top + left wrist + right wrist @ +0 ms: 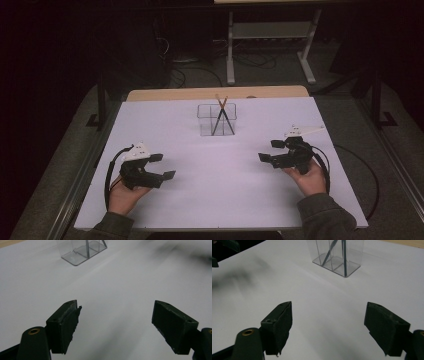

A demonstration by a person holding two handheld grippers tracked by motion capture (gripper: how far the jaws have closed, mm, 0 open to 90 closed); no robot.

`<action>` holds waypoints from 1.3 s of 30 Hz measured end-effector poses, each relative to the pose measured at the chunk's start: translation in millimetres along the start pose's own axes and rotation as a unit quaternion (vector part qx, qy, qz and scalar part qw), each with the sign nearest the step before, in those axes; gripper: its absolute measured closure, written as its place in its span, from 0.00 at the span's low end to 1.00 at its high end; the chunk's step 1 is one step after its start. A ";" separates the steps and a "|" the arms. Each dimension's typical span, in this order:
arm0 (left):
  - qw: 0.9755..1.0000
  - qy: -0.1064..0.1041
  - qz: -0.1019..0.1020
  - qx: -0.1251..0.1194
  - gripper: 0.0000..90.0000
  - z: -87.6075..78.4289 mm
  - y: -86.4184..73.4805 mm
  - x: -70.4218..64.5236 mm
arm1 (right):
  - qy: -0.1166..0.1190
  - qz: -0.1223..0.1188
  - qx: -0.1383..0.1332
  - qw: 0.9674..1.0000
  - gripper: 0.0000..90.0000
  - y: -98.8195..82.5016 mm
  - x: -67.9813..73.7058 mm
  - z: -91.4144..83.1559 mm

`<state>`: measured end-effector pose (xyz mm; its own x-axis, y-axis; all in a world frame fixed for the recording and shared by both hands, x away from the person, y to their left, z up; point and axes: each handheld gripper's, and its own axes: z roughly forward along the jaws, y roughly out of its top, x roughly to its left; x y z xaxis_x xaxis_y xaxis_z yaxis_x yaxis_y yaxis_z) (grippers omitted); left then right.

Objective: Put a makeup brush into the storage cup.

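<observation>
A clear plastic holder [216,119] with compartments stands upright at the far middle of the white sheet [215,175]; two dark pencils with orange ends [220,114] lean crossed inside it. My left gripper [162,166] rests low at the near left, jaws wide apart with nothing between them. Over at the near right, my right gripper [270,151] is also open and holds nothing. In the left gripper view the holder [82,251] sits far ahead of the gripper [115,322]. The right gripper view has the holder [337,257] ahead of the gripper [328,326].
The white sheet covers a wooden table whose far edge [215,93] shows. A white metal frame [270,45] and cables lie on the dark floor beyond. Black cables [367,185] trail from both grippers.
</observation>
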<state>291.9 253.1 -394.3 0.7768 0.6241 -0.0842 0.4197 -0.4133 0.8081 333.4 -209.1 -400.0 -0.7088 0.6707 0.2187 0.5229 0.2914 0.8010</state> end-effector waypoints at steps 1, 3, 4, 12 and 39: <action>1.000 0.001 0.001 0.000 0.23 -0.3 0.0 -0.4 | -0.001 -0.003 -0.002 1.000 0.24 -1.0 0.0 -0.8; 1.000 0.004 0.001 -0.004 0.23 -1.2 -0.4 -1.2 | -0.001 -0.004 -0.005 1.000 0.24 -3.0 0.3 -1.8; 1.000 0.006 0.002 -0.007 0.23 -1.7 -0.7 -1.0 | -0.002 -0.002 -0.005 1.000 0.24 -4.0 0.7 -2.2; 1.000 0.012 -0.002 -0.019 0.22 -5.6 -3.8 -3.5 | -0.006 -0.004 -0.008 1.000 0.23 -10.8 5.2 -6.1; 1.000 0.013 -0.003 -0.017 0.23 -10.1 -11.1 -5.7 | -0.027 0.006 -0.022 0.999 0.15 -37.2 12.9 -11.6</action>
<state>278.1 260.9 -396.9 0.7617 0.6438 -0.0733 0.4070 -0.3874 0.8272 299.3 -219.2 -420.6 -0.6758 0.7096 0.1993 0.5094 0.2543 0.8221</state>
